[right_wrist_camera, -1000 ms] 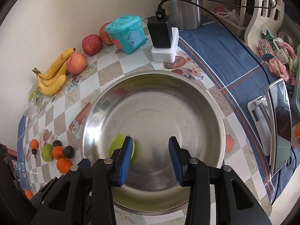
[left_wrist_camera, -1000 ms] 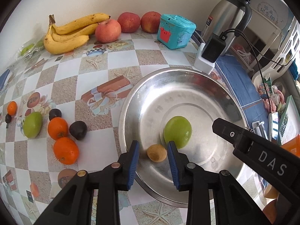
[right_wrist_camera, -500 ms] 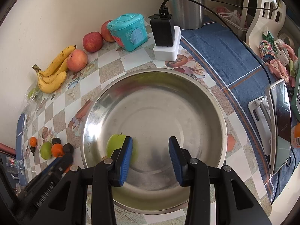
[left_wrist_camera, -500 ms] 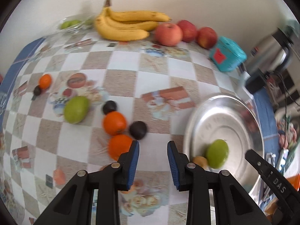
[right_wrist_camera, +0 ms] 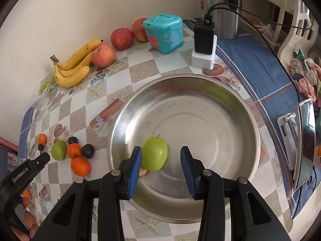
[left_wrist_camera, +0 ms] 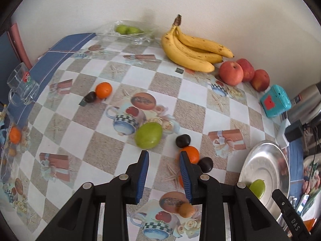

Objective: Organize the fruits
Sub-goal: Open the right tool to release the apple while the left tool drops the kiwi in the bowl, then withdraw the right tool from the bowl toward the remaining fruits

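Observation:
My left gripper [left_wrist_camera: 163, 156] hangs open and empty over loose fruit on the checked tablecloth. Just past its tips lies a green mango [left_wrist_camera: 148, 135]. By its right finger sit an orange [left_wrist_camera: 191, 153] and two dark plums [left_wrist_camera: 183, 140]. A small brown fruit [left_wrist_camera: 186, 210] lies under that finger. My right gripper [right_wrist_camera: 161, 150] is open above the steel bowl [right_wrist_camera: 230, 104], with nothing between its pads. A green apple [right_wrist_camera: 155, 153] rests in the bowl, just beyond the left finger. Bananas [left_wrist_camera: 192, 50] and red apples [left_wrist_camera: 230, 73] line the wall.
A teal box [right_wrist_camera: 164, 33], a charger block [right_wrist_camera: 203, 46] with cables and a steel kettle [right_wrist_camera: 220, 8] stand behind the bowl. A phone on a stand [right_wrist_camera: 305, 140] lies to its right. A glass mug [left_wrist_camera: 22, 87] and a clear tray [left_wrist_camera: 128, 31] of green fruit sit far left.
My left gripper has swung left, away from the bowl, and rolled; it now hangs over the loose fruit on the cloth. My right gripper shifted slightly, so more of the green apple shows.

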`<state>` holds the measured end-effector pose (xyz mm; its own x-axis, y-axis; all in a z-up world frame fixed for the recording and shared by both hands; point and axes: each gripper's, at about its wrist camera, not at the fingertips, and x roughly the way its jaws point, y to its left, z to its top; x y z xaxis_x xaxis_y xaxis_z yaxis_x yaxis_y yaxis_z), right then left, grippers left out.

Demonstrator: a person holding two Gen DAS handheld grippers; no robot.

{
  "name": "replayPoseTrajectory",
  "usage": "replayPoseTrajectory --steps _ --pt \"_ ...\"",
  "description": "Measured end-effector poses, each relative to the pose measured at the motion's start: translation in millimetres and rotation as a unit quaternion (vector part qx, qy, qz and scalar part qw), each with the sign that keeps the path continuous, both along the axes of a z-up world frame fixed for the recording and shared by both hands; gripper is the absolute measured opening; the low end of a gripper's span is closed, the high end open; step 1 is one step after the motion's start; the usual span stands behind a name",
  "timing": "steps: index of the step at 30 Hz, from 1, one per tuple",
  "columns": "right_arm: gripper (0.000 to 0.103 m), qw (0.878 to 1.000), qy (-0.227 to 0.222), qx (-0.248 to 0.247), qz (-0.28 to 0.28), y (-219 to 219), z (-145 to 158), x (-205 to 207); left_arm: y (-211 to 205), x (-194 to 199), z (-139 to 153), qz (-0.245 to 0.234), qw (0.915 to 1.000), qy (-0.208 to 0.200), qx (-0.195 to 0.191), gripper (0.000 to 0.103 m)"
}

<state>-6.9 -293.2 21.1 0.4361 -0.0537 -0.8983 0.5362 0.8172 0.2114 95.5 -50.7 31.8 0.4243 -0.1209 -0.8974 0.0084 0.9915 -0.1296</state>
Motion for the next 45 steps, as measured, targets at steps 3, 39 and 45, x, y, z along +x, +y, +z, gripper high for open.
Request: replayPoseTrajectory --steps 3,39,45 --pt "0.041 1.000 -0.005 -0.001 0.008 5.9 3.3 1.5 5.8 0.0 1.2 0.006 1.0000 -0.001 -0.001 0.035" --pt "0.092 0.999 -0.036 0.002 0.026 28.3 -0.2 11.4 30.3 -5.0 -4.1 0.039 0.9989 -0.011 0.024 0.103" --pt "0.092 0.998 -0.034 0.003 0.049 45.6 -0.5 18.2 32.9 -5.9 0.4 0.012 0.9962 -0.024 0.083 0.103"
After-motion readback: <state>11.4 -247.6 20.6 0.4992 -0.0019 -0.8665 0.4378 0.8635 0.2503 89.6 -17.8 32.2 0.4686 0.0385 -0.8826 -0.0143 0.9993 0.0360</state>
